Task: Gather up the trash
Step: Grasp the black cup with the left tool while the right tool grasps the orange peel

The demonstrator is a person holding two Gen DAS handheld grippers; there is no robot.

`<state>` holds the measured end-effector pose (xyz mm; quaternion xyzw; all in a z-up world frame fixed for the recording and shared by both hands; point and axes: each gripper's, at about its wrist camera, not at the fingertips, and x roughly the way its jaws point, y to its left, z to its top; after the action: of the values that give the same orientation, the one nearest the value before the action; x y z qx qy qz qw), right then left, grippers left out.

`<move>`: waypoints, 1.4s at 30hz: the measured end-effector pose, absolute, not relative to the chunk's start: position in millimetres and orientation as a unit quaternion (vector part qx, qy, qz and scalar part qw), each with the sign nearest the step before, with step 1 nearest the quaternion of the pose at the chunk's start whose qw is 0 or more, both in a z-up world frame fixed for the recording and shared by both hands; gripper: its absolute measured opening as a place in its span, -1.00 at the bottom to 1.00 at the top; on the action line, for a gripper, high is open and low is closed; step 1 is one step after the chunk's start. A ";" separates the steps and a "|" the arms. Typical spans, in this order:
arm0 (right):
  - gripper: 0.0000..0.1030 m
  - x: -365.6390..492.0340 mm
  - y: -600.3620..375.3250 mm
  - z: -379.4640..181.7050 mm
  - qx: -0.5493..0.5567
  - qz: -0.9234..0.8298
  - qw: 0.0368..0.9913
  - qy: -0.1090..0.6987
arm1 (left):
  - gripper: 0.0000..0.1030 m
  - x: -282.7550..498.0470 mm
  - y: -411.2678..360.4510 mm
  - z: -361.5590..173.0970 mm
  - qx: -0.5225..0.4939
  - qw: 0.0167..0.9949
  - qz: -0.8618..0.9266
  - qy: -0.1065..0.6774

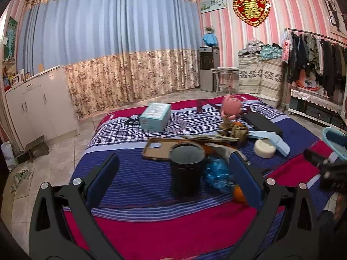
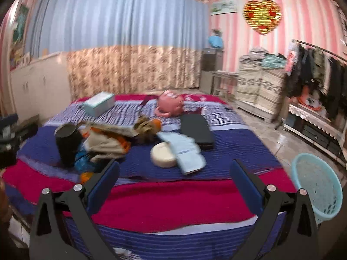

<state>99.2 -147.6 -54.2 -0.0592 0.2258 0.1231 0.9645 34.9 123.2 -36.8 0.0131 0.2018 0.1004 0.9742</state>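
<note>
Right wrist view is motion-blurred throughout; heart decoration [image 2: 262, 16] detail is lost. Light blue basket [image 1: 335, 139] is clipped by the left wrist view's right edge. Orange item [image 1: 239, 192] and blue crumpled plastic [image 1: 218, 174] are partly hidden behind the left gripper's [image 1: 173, 174] finger; neither can be identified.

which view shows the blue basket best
The right wrist view: the light blue basket shows nearly whole on the floor beside the bed, its open mouth and perforated wall visible, though blurred. The left wrist view catches only a sliver of its rim at the right edge.
</note>
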 end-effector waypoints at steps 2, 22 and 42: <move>0.92 102.7 -130.1 -64.7 -0.057 0.152 0.956 0.246 | 0.90 35.0 131.8 -39.3 0.007 0.973 0.108 0.204; -0.24 122.5 -59.4 -104.2 -0.071 0.282 0.904 0.313 | 0.90 63.4 165.9 -74.9 -0.023 0.959 0.127 0.250; 0.33 109.7 -121.5 -86.4 -0.025 0.263 0.917 0.299 | 0.73 126.2 136.9 -100.1 -0.013 0.952 0.062 0.298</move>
<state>109.7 -121.5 -86.4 -0.0250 0.2992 0.2633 0.9168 126.2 136.9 -100.1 -0.0130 0.2981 0.0619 0.9524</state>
